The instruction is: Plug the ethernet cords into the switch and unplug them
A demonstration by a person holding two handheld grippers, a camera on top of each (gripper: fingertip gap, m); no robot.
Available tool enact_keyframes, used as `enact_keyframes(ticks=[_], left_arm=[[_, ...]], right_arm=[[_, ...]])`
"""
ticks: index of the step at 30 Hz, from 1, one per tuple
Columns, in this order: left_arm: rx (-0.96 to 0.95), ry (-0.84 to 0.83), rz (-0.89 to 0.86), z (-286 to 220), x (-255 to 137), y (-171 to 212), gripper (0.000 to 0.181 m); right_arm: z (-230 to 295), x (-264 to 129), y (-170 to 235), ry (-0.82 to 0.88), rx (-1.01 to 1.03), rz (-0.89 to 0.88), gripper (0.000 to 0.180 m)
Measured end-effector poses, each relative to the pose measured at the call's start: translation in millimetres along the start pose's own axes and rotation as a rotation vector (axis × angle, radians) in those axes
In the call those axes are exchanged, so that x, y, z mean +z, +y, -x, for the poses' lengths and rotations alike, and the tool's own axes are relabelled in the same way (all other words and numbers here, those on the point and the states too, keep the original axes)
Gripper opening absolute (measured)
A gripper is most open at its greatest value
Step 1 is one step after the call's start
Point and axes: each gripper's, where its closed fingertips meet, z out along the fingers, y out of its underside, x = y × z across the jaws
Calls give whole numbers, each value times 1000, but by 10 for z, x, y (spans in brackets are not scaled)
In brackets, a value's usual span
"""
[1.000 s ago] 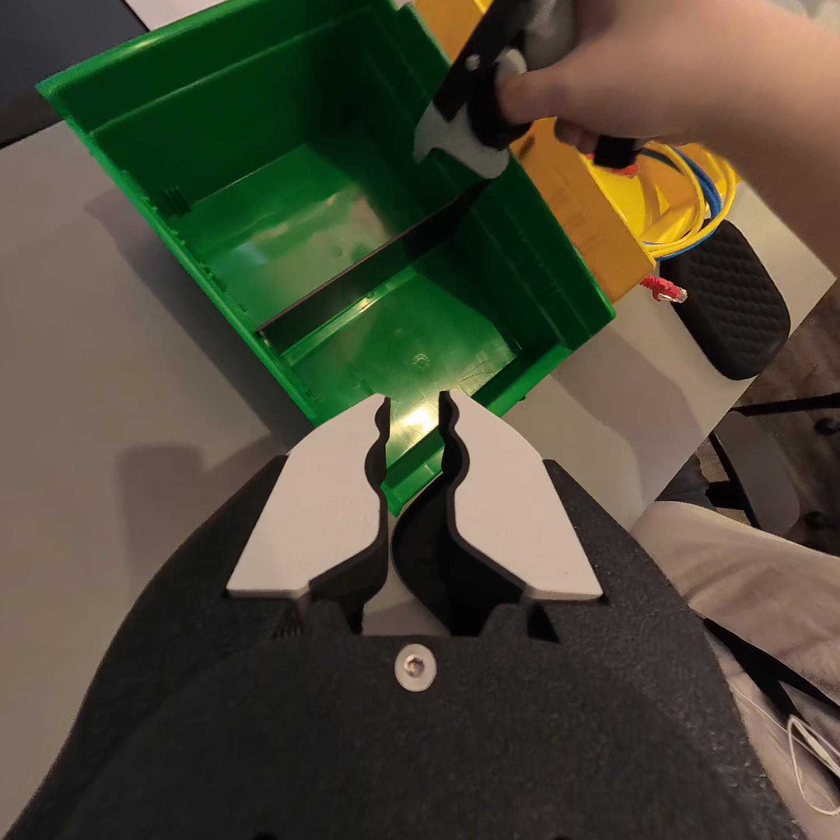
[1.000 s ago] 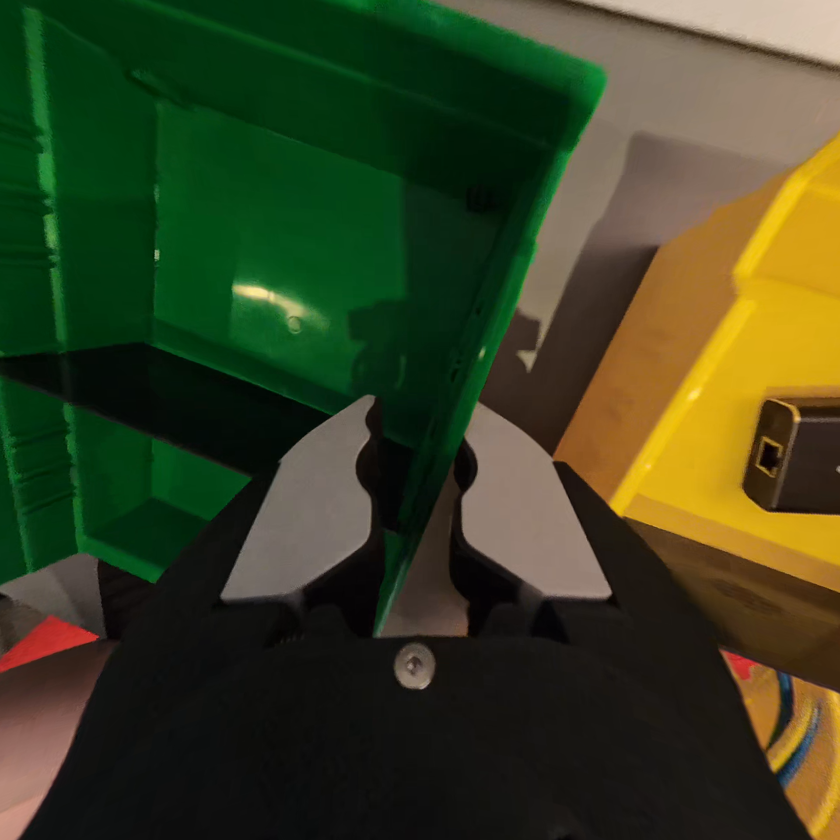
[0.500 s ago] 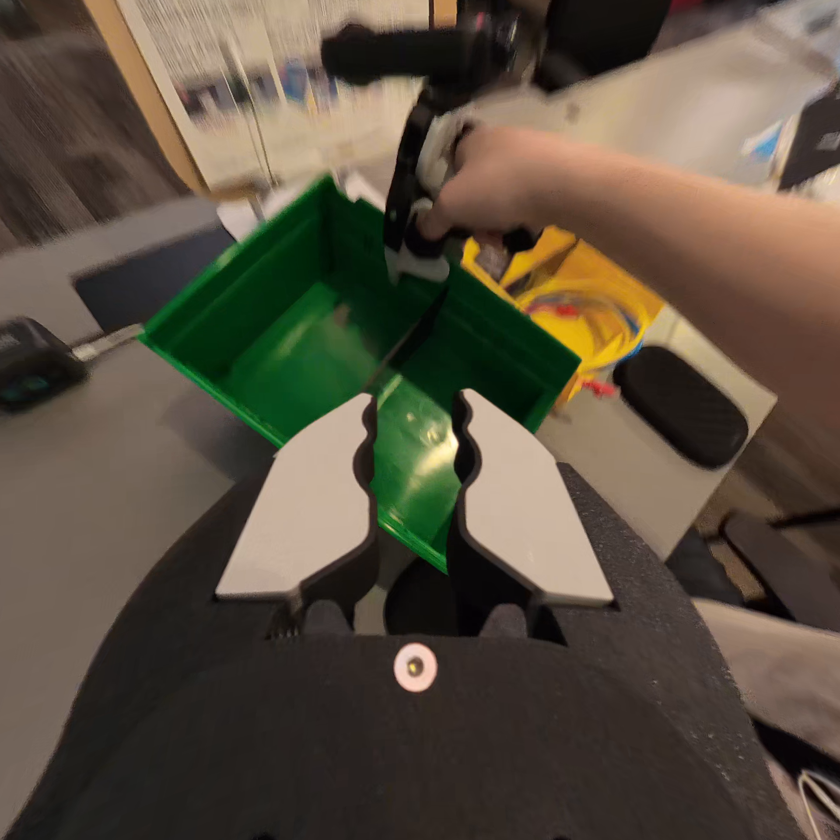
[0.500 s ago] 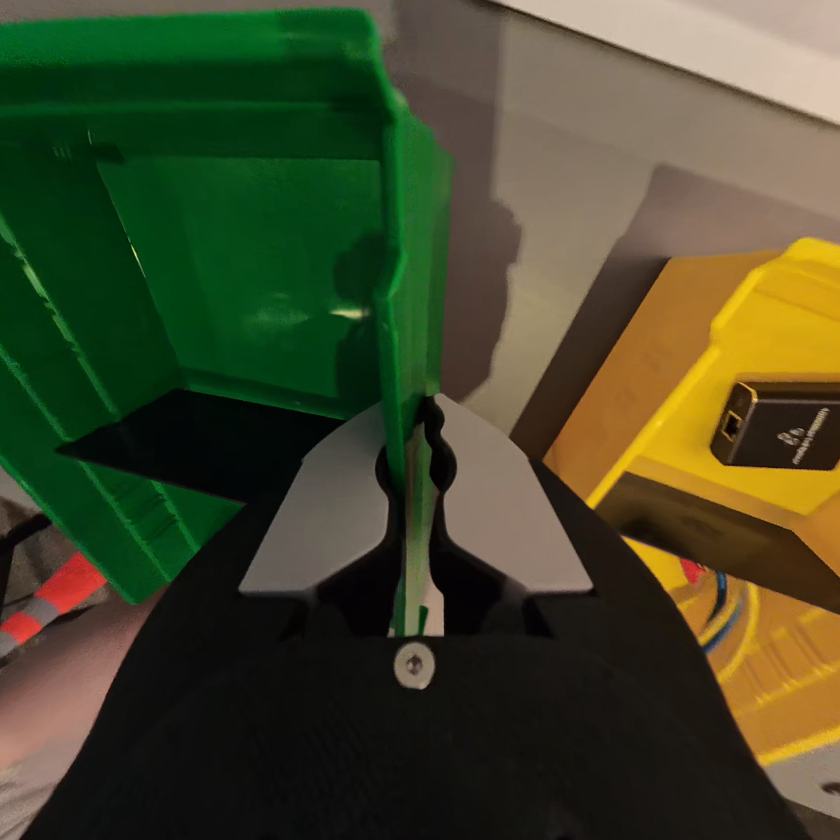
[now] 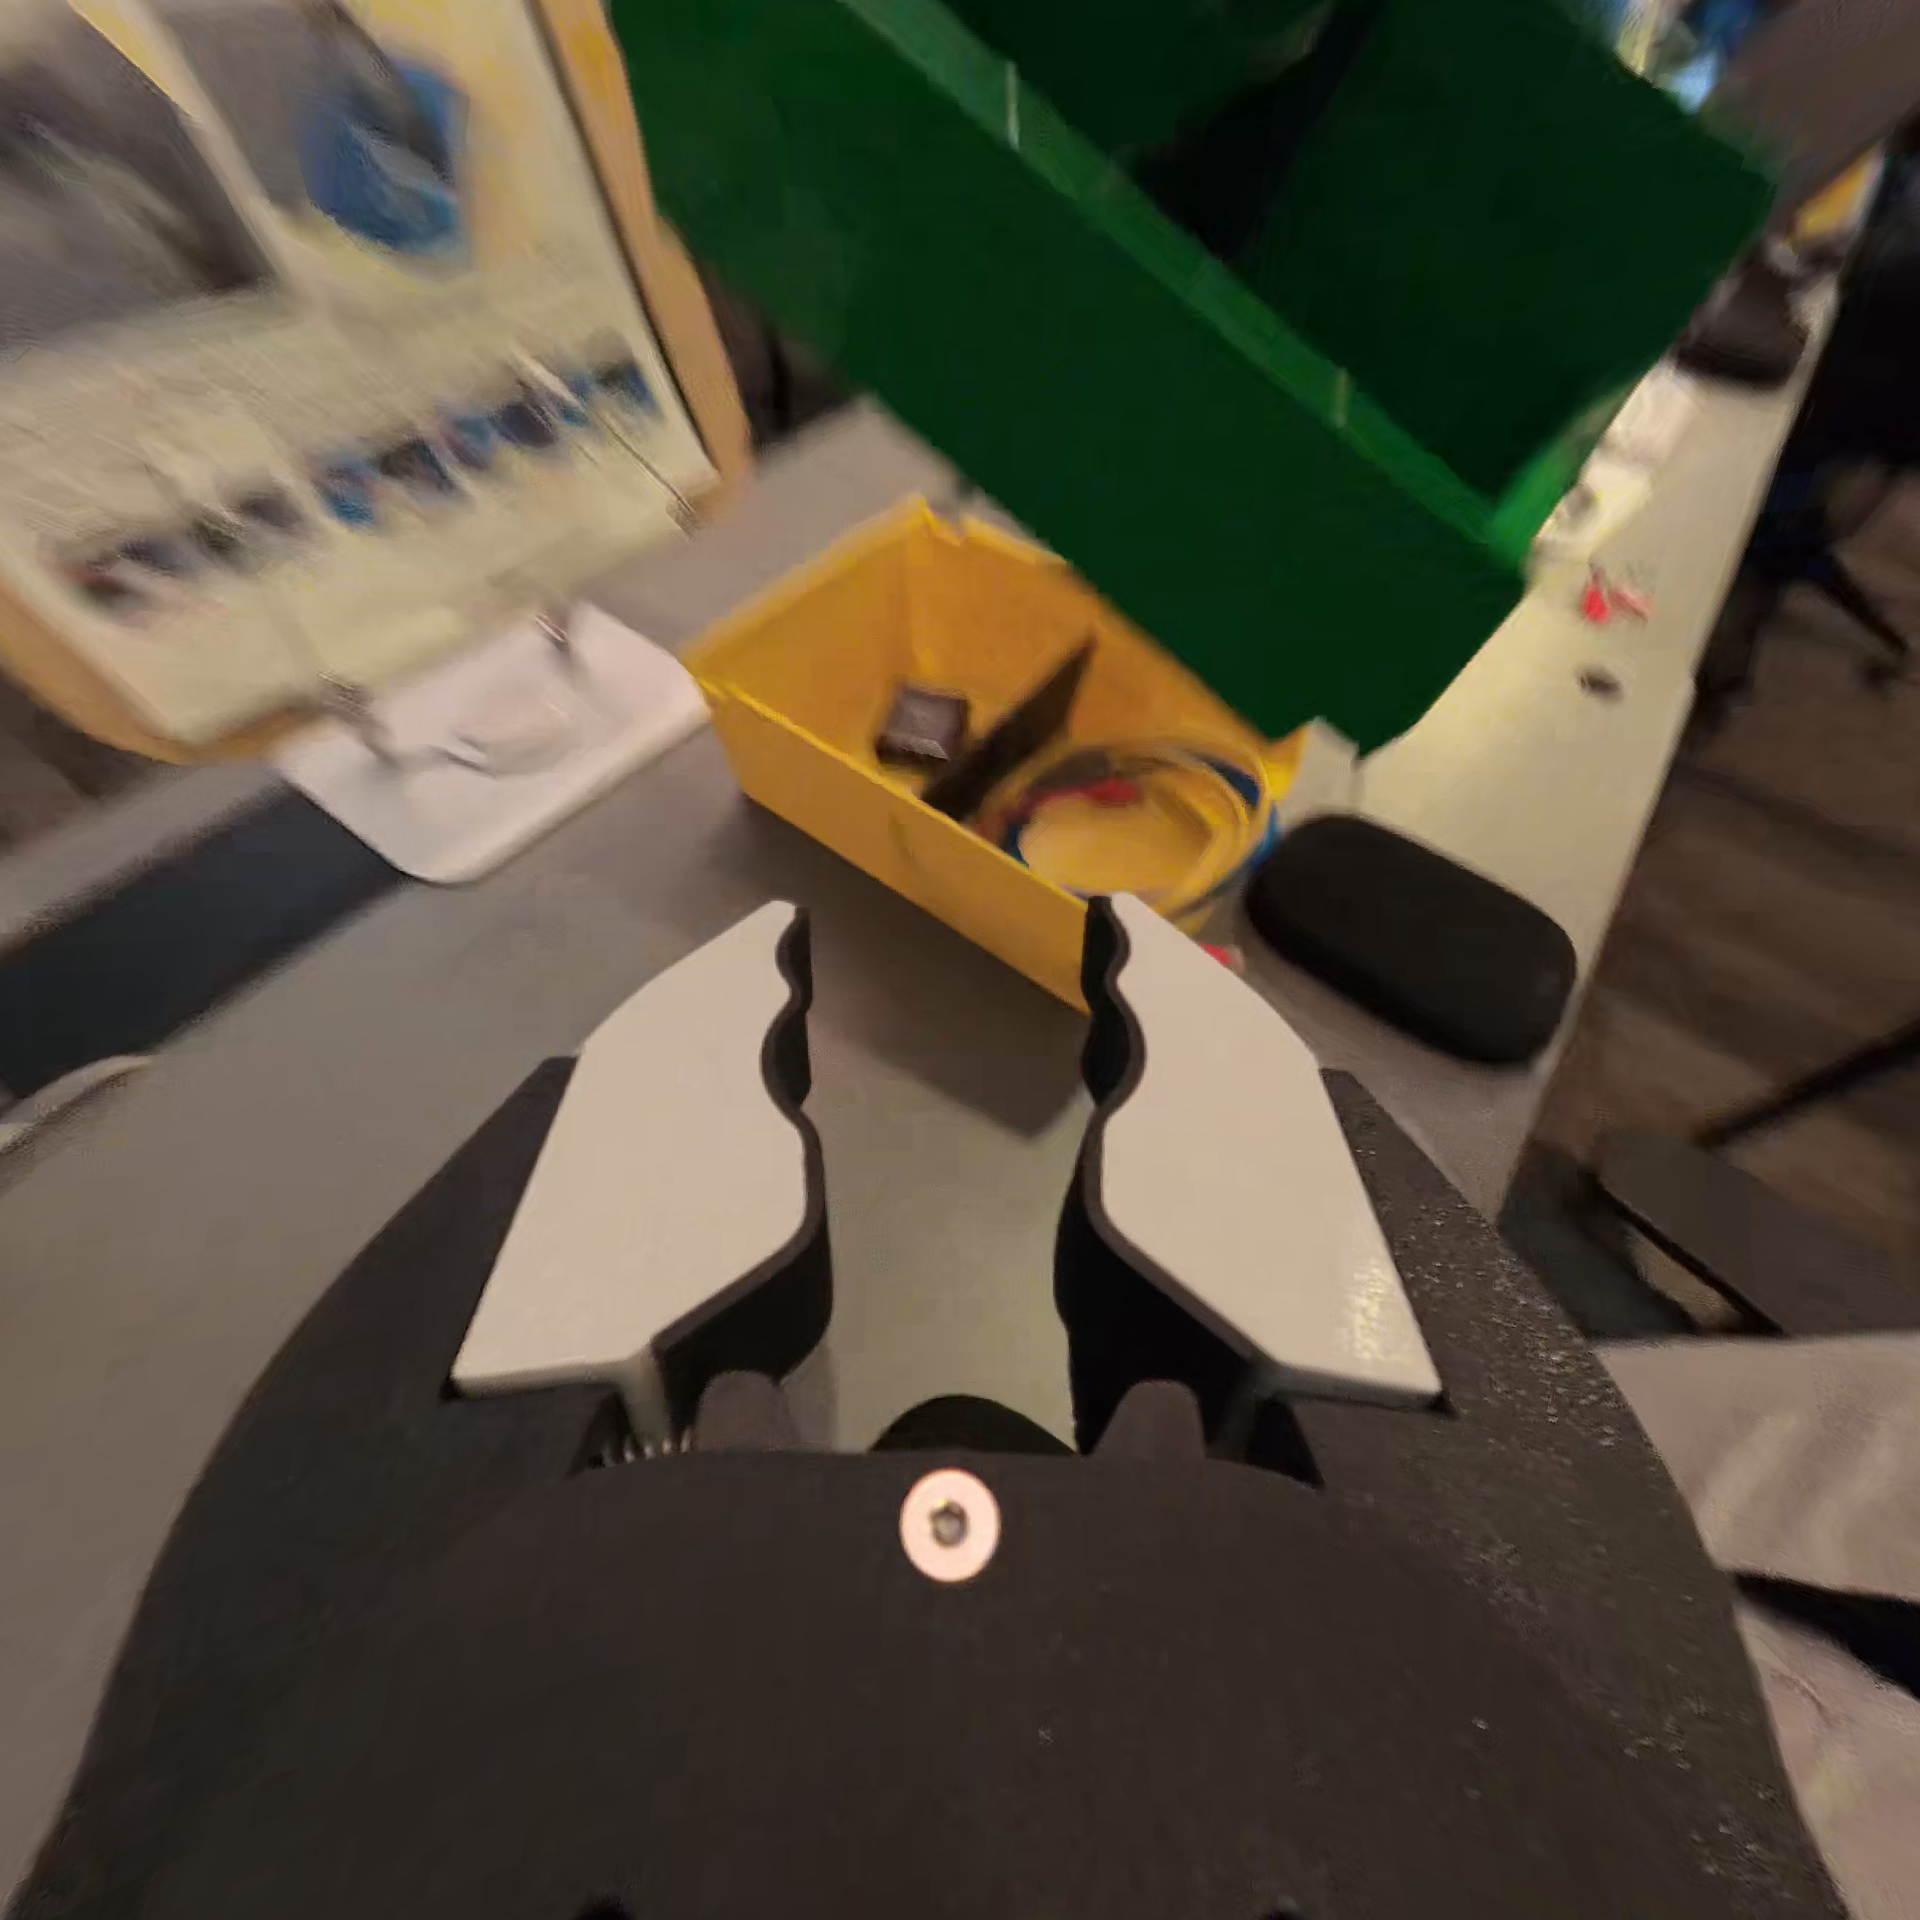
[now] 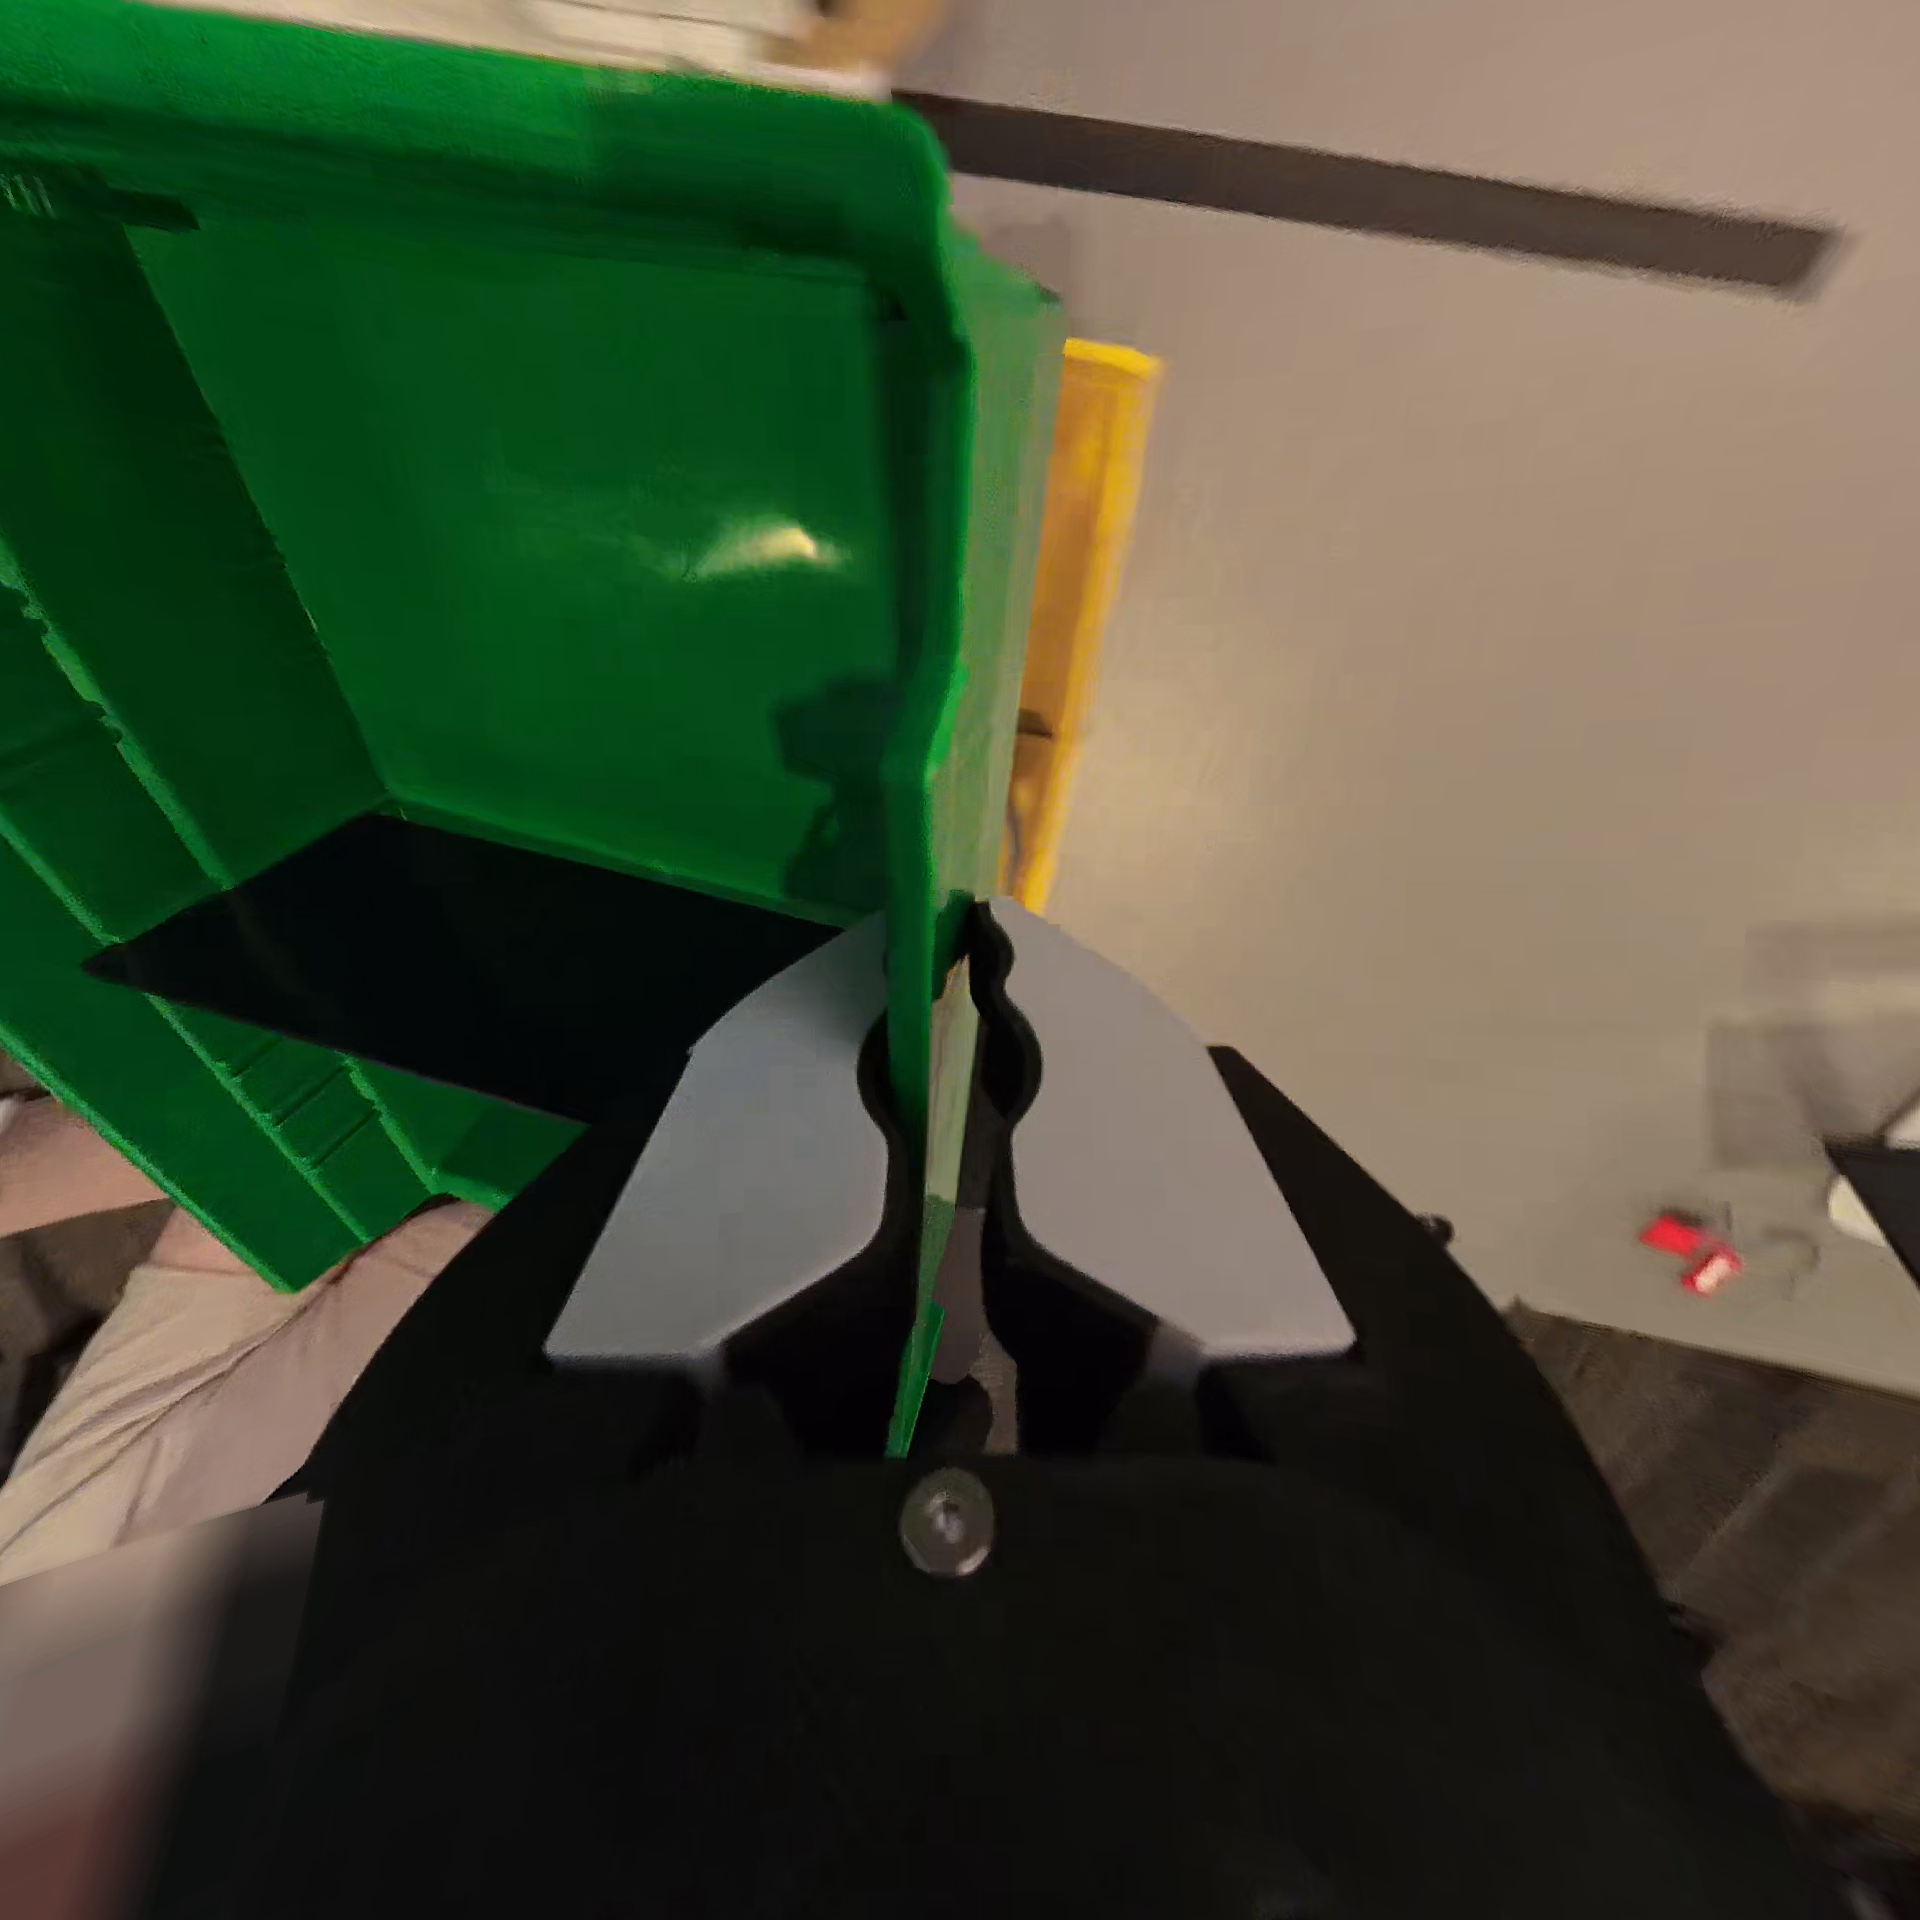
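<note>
My right gripper [image 6: 930, 925] is shut on the side wall of an empty green bin [image 6: 582, 520] with a black divider and holds it in the air. In the left wrist view the green bin [image 5: 1143, 312] hangs above the table, seen from below. Under it stands a yellow bin [image 5: 883, 821] holding a small dark switch [image 5: 920, 722] and coiled yellow, blue and red ethernet cords [image 5: 1132, 831]. My left gripper [image 5: 945, 925] is open and empty, low over the grey table [image 5: 364, 1039] just in front of the yellow bin.
A black oval pad [image 5: 1413, 935] lies right of the yellow bin near the table edge. A white paper [image 5: 488, 769] and a blurred board [image 5: 312, 343] stand at the back left. Small red items [image 6: 1688, 1252] lie on a farther surface. The yellow bin's edge [image 6: 1096, 582] shows behind the green one.
My right gripper has lifted the green bin off the table and up over the yellow bin. My left gripper has let go of the green bin's front wall, opened wider and pulled back.
</note>
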Motion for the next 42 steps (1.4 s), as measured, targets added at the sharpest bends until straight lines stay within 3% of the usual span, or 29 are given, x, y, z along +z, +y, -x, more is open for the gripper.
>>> enact_keyframes(ticks=[2,4,6,7,11,13,17,22,24,27,29,31,37,42], left_arm=[[-70,145,197,-52,612,203,45],[-169,182,325,-37,1178,393,41],[-169,137,304,6,1624,439,58],[-173,111,318,21,1772,489,68],[-108,15,533,95,2030,778,81],[-153,43,600,54,2045,820,80],[-378,144,598,-95,2064,614,60],[-409,-12,798,127,2224,907,59],[-442,0,893,78,2279,1051,59],[-410,29,1008,12,2332,1223,40],[-524,105,1021,-102,2372,1195,16],[-590,147,1029,-81,2351,1196,14],[-535,49,1028,627,1929,1338,8],[-723,-27,934,1398,1161,1621,11]], right_arm=[[-658,-40,279,32,116,-4,9],[-1239,-2,582,59,219,2,9],[-1722,82,868,76,293,15,10],[-1932,136,1002,85,322,24,9],[-2560,414,1465,101,389,91,9],[-2763,565,1619,103,409,123,10],[-3010,886,1706,82,416,139,10],[-3038,1224,1705,30,389,160,13],[-3023,1309,1694,19,383,165,13],[-2972,1416,1677,-8,375,167,13],[-2931,1474,1671,-25,372,171,13],[-2892,1520,1664,-38,368,177,13],[-2836,1624,1680,-42,332,193,13],[-2862,1703,1746,-31,327,220,13]])
